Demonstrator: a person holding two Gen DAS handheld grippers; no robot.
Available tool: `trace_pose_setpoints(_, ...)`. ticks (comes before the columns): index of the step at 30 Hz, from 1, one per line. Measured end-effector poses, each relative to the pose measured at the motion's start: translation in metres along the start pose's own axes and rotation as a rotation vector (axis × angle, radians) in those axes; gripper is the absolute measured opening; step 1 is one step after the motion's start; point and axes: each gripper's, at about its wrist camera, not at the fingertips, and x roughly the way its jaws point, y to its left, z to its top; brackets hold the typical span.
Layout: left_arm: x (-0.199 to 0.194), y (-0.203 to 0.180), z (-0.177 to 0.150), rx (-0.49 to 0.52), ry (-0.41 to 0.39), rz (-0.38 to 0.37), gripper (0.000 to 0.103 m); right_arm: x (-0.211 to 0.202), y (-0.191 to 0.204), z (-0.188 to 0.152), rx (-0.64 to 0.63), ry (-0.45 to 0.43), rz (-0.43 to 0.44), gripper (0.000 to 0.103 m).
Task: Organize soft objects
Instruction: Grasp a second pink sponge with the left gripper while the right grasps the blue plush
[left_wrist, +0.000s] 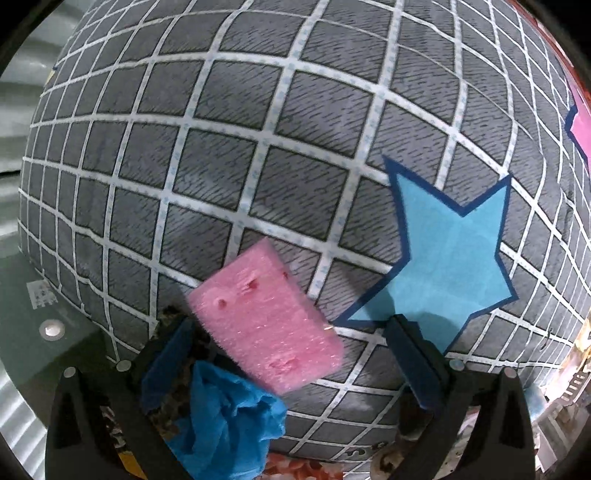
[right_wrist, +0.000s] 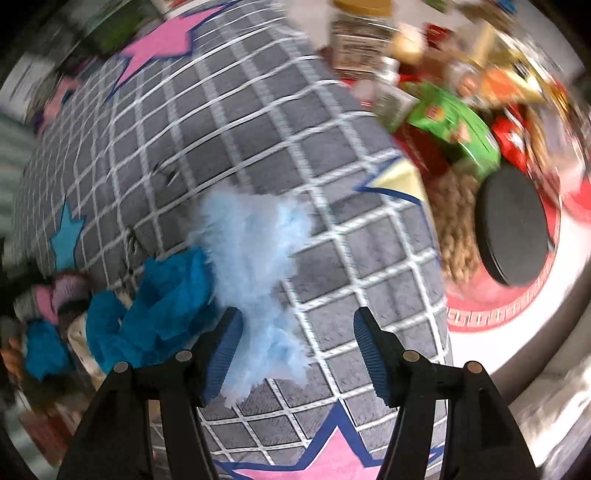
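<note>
Only below the spread left gripper (left_wrist: 291, 354) a pink sponge (left_wrist: 266, 318); right gripper (right_wrist: 298, 354) spread beside pale fluff (right_wrist: 255, 266).

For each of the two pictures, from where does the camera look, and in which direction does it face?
Left wrist view: sits on the left gripper, faces steeply down at a pink foam block on the grey grid-patterned cushion; both open fingers show.
Right wrist view: sits on the right gripper, faces straight down at a pale blue fluffy tuft; both fingers show, apart.
Shared: the cushion, its blue star patch, and a crumpled blue cloth.
</note>
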Motion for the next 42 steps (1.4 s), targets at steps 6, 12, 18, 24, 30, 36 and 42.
trace_pose_setpoints(6, -0.007, -0.046, 0.014, 0.102, -0.042, -0.049, 0.103, 0.032, 0.035, 0.013, -0.027, 0.085, 0.039, 0.065)
trace_pose_setpoints(12, -0.004, -0.062, 0.017, 0.072, -0.032, -0.060, 0.103, 0.037, 0.044, 0.026, -0.107, 0.055, -0.053, 0.080)
trace_pose_setpoints(18, -0.001, -0.063, 0.021, 0.084, -0.043, -0.060, 0.103, 0.035, -0.010, -0.001, 0.047, 0.084, -0.102, 0.080)
trace_pose_setpoints(24, -0.001, -0.063, 0.024, 0.084, -0.041, -0.062, 0.103, 0.019, -0.017, -0.017, 0.044, 0.039, -0.062, 0.080)
trace_pose_setpoints(30, 0.002, -0.014, 0.017, 0.085, -0.032, -0.066, 0.103, 0.030, 0.032, 0.010, -0.069, 0.044, -0.102, 0.087)
trace_pose_setpoints(36, 0.007, -0.006, 0.024, 0.082, -0.030, -0.069, 0.103, 0.035, 0.060, 0.005, -0.102, 0.064, -0.110, 0.103)
trace_pose_setpoints(42, 0.004, -0.005, 0.013, 0.080, -0.050, -0.066, 0.103, 0.046, 0.043, 0.020, -0.101, 0.108, -0.112, 0.103)
